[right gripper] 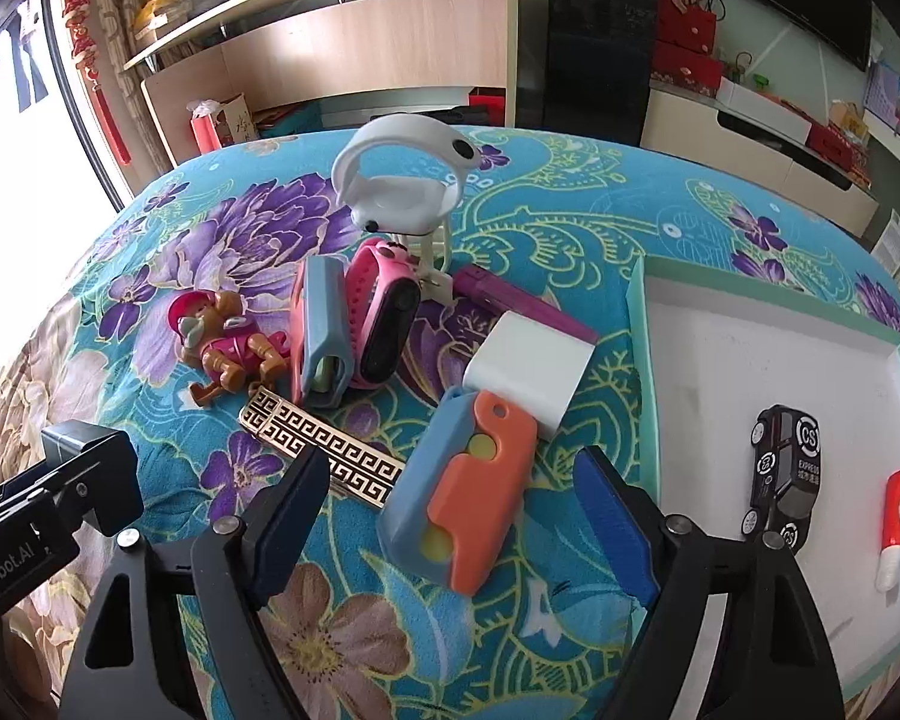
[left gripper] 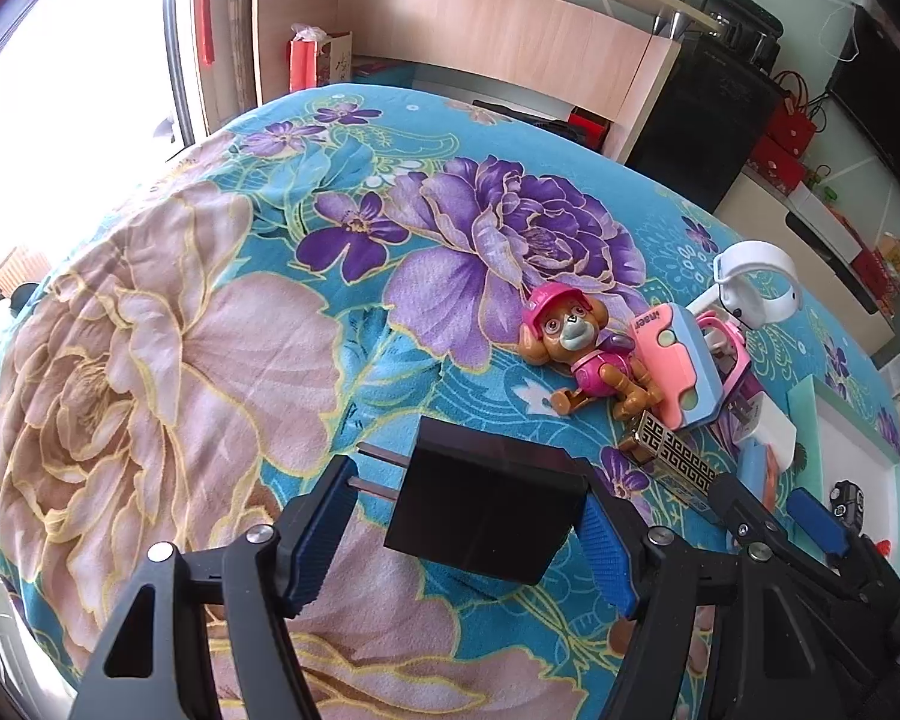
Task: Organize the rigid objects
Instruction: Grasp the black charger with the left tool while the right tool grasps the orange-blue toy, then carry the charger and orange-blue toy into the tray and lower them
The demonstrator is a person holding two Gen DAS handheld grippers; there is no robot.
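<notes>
My left gripper point(left gripper: 468, 510) is shut on a black charger plug point(left gripper: 486, 504), held above the flowered bedspread with its two prongs against the left finger. It also shows at the left edge of the right wrist view as the left gripper point(right gripper: 84, 474). My right gripper point(right gripper: 453, 468) stands open around an orange and blue toy point(right gripper: 462, 492) that lies on the spread, with gaps to both pads. The loose pile behind holds a puppy figure point(right gripper: 228, 342), a pink and blue toy point(right gripper: 318, 330), a pink watch point(right gripper: 390, 312), a white block point(right gripper: 528, 372) and a gold patterned bar point(right gripper: 324, 450).
A white tray with a teal rim point(right gripper: 636, 330) lies to the right, holding a black toy car point(right gripper: 783, 474) and a red and white tube point(right gripper: 897, 528). A white ring stand point(right gripper: 402, 186) rises behind the pile. Wooden shelving and cabinets stand beyond the bed.
</notes>
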